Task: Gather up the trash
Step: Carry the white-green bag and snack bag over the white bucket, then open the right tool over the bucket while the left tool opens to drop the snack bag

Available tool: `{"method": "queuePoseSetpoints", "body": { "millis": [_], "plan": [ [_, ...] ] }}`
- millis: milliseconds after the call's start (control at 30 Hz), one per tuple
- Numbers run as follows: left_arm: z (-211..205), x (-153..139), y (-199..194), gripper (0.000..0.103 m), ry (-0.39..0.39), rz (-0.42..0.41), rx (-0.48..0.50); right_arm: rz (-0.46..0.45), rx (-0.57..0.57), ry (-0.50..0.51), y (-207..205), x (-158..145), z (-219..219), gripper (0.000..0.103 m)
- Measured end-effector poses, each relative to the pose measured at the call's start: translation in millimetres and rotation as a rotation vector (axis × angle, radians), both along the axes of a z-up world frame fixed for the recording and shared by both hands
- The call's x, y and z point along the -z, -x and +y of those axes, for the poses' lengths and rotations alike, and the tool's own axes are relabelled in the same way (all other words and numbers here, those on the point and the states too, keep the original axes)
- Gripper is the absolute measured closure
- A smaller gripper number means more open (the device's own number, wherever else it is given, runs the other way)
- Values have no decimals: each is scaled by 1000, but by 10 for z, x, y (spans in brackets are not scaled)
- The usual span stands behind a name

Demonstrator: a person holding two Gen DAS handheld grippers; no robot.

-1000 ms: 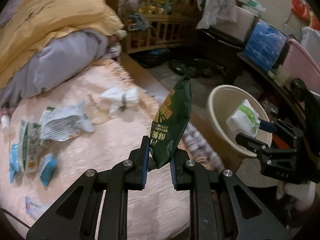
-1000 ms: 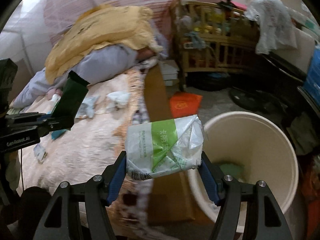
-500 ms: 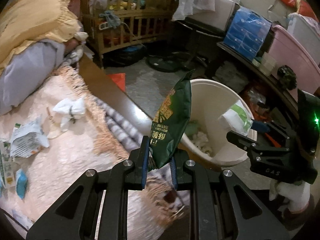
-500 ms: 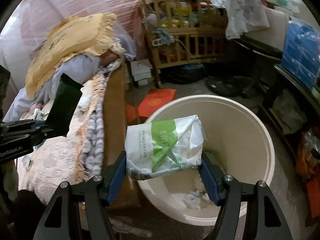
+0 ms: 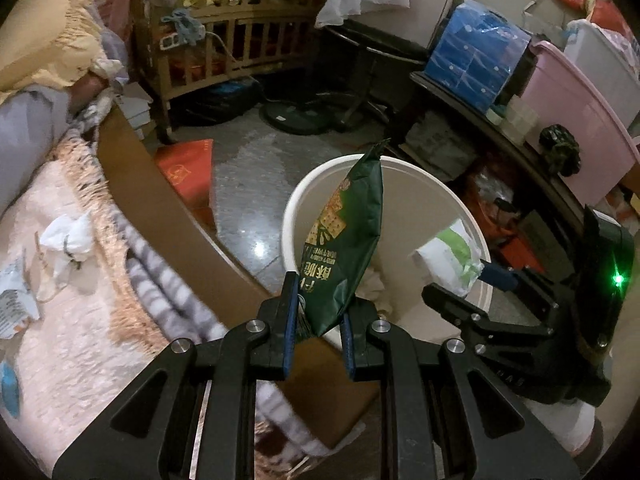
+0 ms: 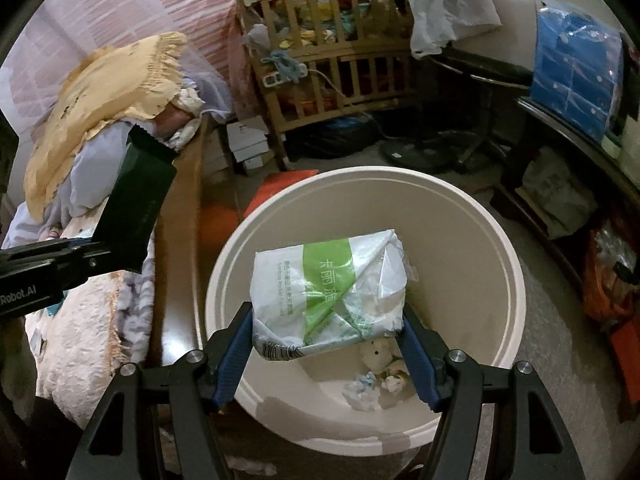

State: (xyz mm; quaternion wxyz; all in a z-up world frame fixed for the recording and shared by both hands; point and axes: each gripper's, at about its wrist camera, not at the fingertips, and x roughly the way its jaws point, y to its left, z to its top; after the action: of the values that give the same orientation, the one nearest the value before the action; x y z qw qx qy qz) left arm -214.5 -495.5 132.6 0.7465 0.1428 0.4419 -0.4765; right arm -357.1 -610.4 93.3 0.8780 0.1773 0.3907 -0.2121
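My left gripper (image 5: 318, 334) is shut on a dark green snack bag (image 5: 344, 240), held upright at the near rim of the cream trash bin (image 5: 424, 178). My right gripper (image 6: 328, 344) is shut on a white and green tissue pack (image 6: 328, 292) and holds it over the open bin (image 6: 500, 240). Crumpled tissues (image 6: 376, 376) lie at the bin's bottom. In the right wrist view the left gripper (image 6: 86, 254) with the green bag (image 6: 136, 204) is at the left, over the bed edge. In the left wrist view the right gripper (image 5: 474, 286) holds the pack (image 5: 450, 256) over the bin's right side.
The bed (image 5: 60, 320) with a fringed cover holds a crumpled white wrapper (image 5: 66, 236) and a torn packet (image 5: 12, 304). A brown bed board (image 5: 160, 208) stands between bed and bin. A wooden crib (image 6: 332, 72), a red bag (image 5: 188, 168) and a cluttered shelf (image 5: 520, 148) surround the floor.
Both grippers have swung right from the bed toward the bin. The tissue pack now sits over the bin's opening, and the green bag has reached the bin's near rim.
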Motion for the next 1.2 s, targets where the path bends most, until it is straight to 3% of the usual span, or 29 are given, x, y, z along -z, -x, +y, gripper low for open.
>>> {"method": "queuePoseSetpoints", "body": {
  "millis": [233,1000,1067,1167,1200],
  "plan": [
    [-163,75,-31,87,14,42,9,8,29,-15,1,76,-58,36],
    [-338,160,-15,87,25,66,24,27,71,-45,54,170,-170,35],
    [-337,162,-20,86,34,71,27,27,76,-50,68,176,-184,30],
    [-324,171,-45,75,43,84,23,22,79,-65,74,177,-194,27],
    [-316,173,-56,67,45,94,21,23,81,-64,77,175,-196,27]
  ]
}}
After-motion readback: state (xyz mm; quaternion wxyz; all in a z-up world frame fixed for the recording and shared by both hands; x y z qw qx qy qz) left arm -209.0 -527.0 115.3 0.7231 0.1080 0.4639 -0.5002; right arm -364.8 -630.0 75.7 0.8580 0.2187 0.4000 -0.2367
